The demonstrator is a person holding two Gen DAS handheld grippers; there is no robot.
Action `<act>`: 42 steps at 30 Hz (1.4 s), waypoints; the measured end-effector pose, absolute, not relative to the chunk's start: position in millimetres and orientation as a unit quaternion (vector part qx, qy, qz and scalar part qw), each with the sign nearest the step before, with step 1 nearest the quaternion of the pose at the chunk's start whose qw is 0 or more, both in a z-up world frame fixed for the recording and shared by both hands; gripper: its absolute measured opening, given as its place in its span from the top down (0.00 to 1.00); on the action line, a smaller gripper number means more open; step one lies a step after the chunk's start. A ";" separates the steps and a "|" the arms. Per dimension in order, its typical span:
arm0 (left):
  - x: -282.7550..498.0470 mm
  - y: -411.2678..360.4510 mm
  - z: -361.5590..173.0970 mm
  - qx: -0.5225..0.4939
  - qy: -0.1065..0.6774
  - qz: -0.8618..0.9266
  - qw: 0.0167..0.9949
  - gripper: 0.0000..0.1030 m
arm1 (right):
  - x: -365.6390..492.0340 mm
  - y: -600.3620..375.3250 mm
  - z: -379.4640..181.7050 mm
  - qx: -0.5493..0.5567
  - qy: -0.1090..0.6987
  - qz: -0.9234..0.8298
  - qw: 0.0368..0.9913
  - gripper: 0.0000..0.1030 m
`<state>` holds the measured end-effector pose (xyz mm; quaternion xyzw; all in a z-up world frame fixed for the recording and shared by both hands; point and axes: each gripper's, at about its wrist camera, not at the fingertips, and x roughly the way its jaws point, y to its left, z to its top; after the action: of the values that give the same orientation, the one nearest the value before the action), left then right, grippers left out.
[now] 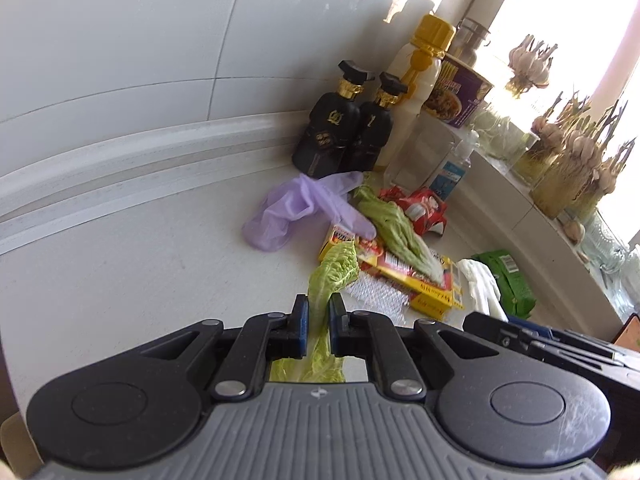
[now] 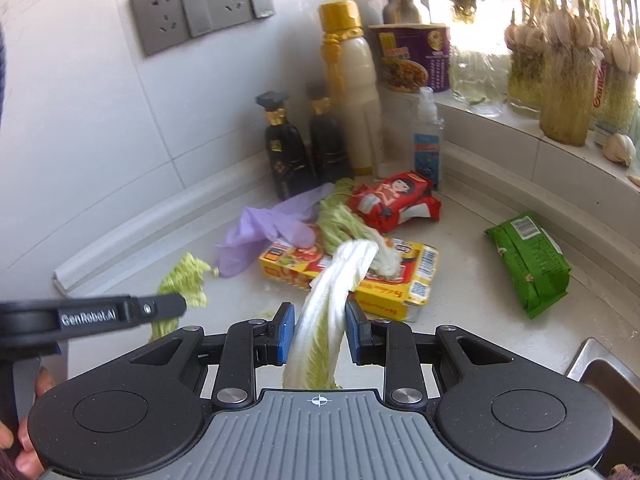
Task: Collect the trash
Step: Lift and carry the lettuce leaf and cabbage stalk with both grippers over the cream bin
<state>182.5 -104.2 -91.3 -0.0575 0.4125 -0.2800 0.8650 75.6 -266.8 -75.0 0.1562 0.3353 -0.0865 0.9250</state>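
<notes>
1. Fingers of the left gripper (image 1: 319, 312) are clamped on a green cabbage leaf (image 1: 334, 270), its frilly end sticking out past the blue pads above the tabletop (image 1: 120, 280).
2. Fingers of the right gripper (image 2: 320, 328) are pressed on a pale cabbage stalk (image 2: 324, 312), white-ribbed with green edges, which arches forward over the rubbish pile.
3. From the right wrist view, the left gripper's black side arm shows at the left edge with "GenRobot.AI" printed in white; a person's hand (image 2: 28, 432) is partly seen below it.
4. Just beyond the fingers lies a yellow carton (image 2: 360, 272) with red food pictures, a barcode and a QR code; its writing is too small to read.
5. Another cabbage leaf (image 1: 396, 228) lies across that carton, and a crumpled purple glove (image 1: 296, 208) touches the carton's far corner.
6. Behind them sits a red snack packet (image 2: 394, 200) with a cartoon face; off to the right, well apart, lies a green packet (image 2: 528, 260) with a barcode.
7. Against the wall stand two black bottles (image 2: 288, 160) with gold collars, a tall white bottle (image 2: 356, 96) with a gold cap, and a small clear pump bottle (image 2: 428, 136) with a blue label.
8. Farther back on the sill is a purple noodle tub (image 2: 416, 56), lettering unreadable, then jars of sprouting garlic (image 2: 568, 80).
9. Two grey wall sockets (image 2: 200, 8) are mounted on the tiles above.
</notes>
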 end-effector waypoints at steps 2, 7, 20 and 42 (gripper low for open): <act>178.5 -98.4 -89.9 -0.055 0.414 -0.276 0.866 0.91 | 73.7 -261.1 -70.8 0.153 0.332 -0.083 0.927 0.81; 169.2 -85.0 -87.6 -0.048 0.417 -0.264 0.868 0.91 | 70.3 -247.6 -64.4 0.147 0.329 -0.063 0.931 0.84; 148.2 -43.6 -104.8 -0.059 0.456 -0.233 0.857 0.91 | 67.2 -233.9 -116.7 0.157 0.415 -0.054 0.895 0.51; 133.2 -27.9 -106.7 -0.065 0.468 -0.225 0.852 0.91 | 49.4 -213.4 -112.2 0.121 0.395 -0.052 0.909 0.80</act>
<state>133.2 -27.9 -106.7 -0.0648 0.4682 -0.2246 0.8522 49.4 -213.4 -112.2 0.1209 0.3949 -0.0518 0.9092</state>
